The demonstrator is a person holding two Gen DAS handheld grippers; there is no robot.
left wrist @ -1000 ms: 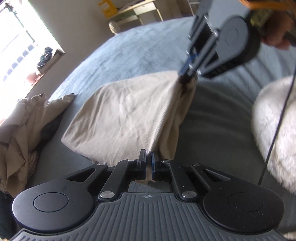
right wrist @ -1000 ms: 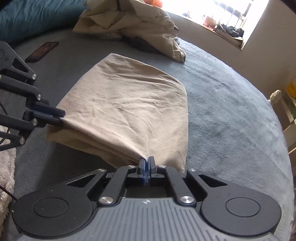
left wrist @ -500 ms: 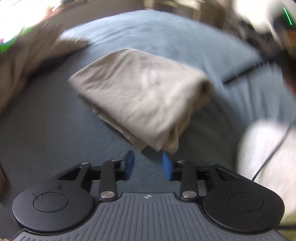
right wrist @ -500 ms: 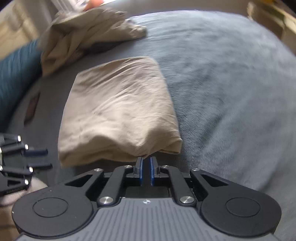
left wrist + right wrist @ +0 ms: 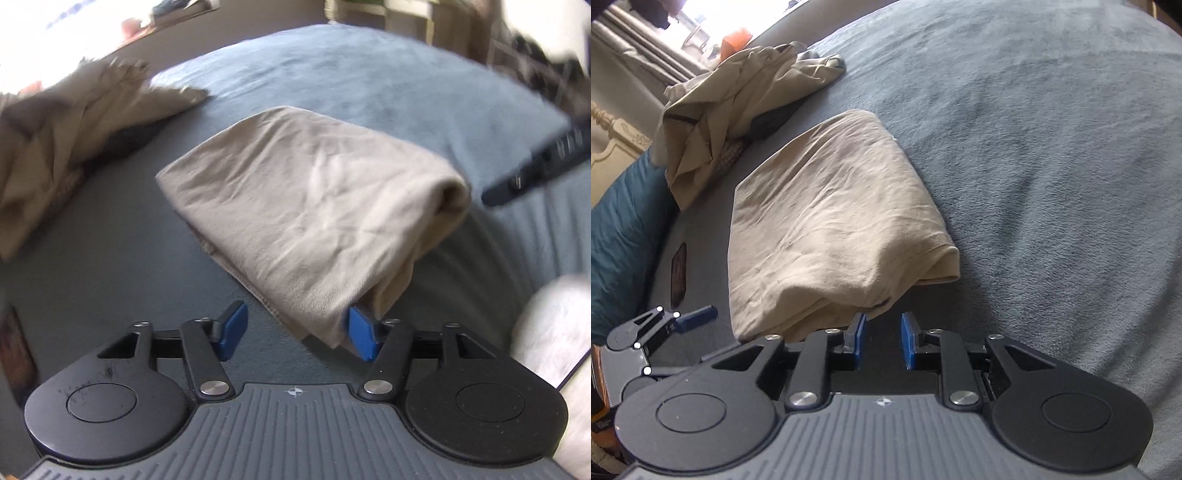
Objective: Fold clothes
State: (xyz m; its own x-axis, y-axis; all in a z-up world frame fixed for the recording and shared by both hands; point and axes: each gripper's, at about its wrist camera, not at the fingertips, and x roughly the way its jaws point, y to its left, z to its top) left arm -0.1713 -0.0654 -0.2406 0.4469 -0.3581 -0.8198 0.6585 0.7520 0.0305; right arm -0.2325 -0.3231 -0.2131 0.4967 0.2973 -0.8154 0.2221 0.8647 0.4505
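Several soft layers make up the folded beige garment (image 5: 314,206), which lies on the grey-blue bed (image 5: 1052,147) just ahead of both grippers; it looks light, limp and prone to sagging or sliding open at its loose edges, so I judge it is best taken at a corner or along the thick rolled edge where all the layers can be pinched together. Both sets of fingers have just been opening. The left gripper (image 5: 295,330) stands well spread, with the near corner of the cloth hanging between its blue pads and brushing the right one, but unpressed. The right gripper (image 5: 882,341) is parted by a narrower gap, with nothing between the pads and the hem just beyond them. A crumpled beige pile (image 5: 738,103) waits further up the bed, with something darker under it that cannot be identified. Much of the left view is blurred, so the room beyond the bed is unreadable. A white fluffy thing (image 5: 554,325) is cut off at its right edge. The small dark flat object (image 5: 679,275) beside the garment is too dim to name.
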